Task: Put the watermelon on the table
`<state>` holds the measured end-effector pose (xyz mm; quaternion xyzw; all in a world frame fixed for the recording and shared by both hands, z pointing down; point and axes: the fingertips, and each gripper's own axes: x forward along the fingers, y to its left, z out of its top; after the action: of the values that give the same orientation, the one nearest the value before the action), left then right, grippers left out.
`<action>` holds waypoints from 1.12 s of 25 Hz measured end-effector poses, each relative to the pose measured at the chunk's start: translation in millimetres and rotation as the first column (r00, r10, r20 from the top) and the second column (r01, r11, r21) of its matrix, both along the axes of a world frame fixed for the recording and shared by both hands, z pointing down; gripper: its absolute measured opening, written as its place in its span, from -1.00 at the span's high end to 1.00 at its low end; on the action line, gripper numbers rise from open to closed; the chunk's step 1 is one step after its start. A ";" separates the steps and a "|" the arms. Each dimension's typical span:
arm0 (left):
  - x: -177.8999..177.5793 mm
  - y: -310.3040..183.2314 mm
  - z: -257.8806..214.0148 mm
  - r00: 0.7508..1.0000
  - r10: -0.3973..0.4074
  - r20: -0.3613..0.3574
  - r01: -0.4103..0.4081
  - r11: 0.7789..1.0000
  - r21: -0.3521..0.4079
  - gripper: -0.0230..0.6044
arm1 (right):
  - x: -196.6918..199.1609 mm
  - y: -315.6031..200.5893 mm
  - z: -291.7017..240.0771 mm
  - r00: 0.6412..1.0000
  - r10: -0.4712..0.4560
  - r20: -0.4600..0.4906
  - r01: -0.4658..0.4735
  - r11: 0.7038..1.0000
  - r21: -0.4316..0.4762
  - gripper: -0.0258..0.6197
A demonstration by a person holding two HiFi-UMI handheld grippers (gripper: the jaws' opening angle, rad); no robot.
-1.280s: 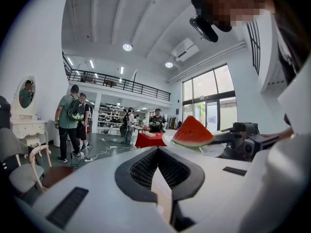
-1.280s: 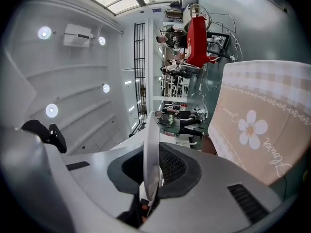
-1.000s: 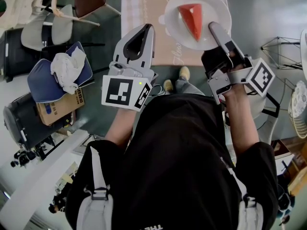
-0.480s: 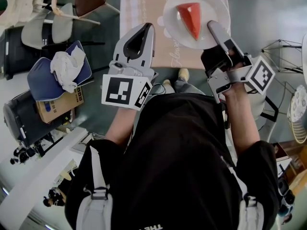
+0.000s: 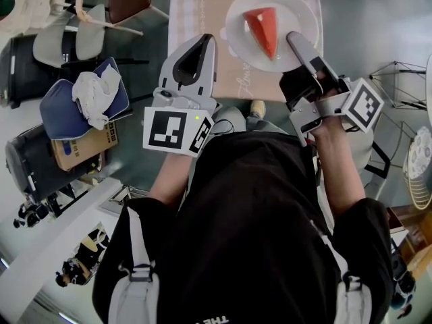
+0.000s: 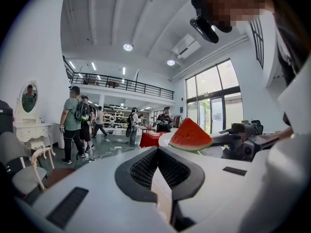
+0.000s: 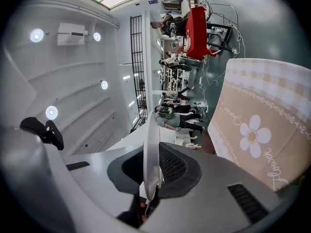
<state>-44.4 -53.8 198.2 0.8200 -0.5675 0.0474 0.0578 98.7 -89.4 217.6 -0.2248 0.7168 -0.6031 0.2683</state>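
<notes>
While the right gripper (image 5: 295, 40) keeps its jaws nearly closed on the near rim of the plate (image 5: 300, 9), the watermelon (image 5: 263, 31) lies on that plate as a red wedge near its middle. The plate seems to be carried above the table (image 5: 196, 5) rather than resting on it. Compared with a second ago, the grip has hardly changed: the jaws pinch the thin white rim edge-on as before, and the wedge has not slid. What has shifted is the plate's place in the head view. It has drifted slightly left and now lies wholly over the beige flowered cloth (image 7: 262, 130), where earlier its right edge hung past the cloth's side. The left gripper (image 5: 206, 39) hovers beside it over the table's near edge, tips together with nothing between them, pointing the same way. I judge that the carry is nearly over and the placing not yet begun. The plate is lined up over the table, so what remains is to lower it flat onto the cloth and let go of the rim. The one-sided hold on the rim is the risk, since any tilt could send the wedge sliding toward the far side.
</notes>
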 end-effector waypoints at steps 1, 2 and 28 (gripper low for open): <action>0.9 0.0 -0.5 1.000 -0.002 0.002 0.002 1.000 0.001 0.89 | 0.5 -0.1 0.5 1.000 -0.004 0.000 0.004 1.000 0.000 0.80; 1.5 -0.2 -1.3 1.000 -0.003 0.003 0.003 1.000 0.003 0.89 | 0.9 -0.8 0.6 1.000 -0.006 0.001 0.006 1.000 0.001 0.80; -30.9 -56.9 1.3 0.999 0.040 -0.025 -0.040 0.999 -0.005 0.89 | -23.8 -46.4 -3.2 0.999 0.050 -0.008 -0.050 0.999 -0.011 0.80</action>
<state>-75.4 -110.7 199.5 0.8315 -0.5502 0.0399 0.0659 74.9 -135.8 214.4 -0.2464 0.7084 -0.5995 0.2793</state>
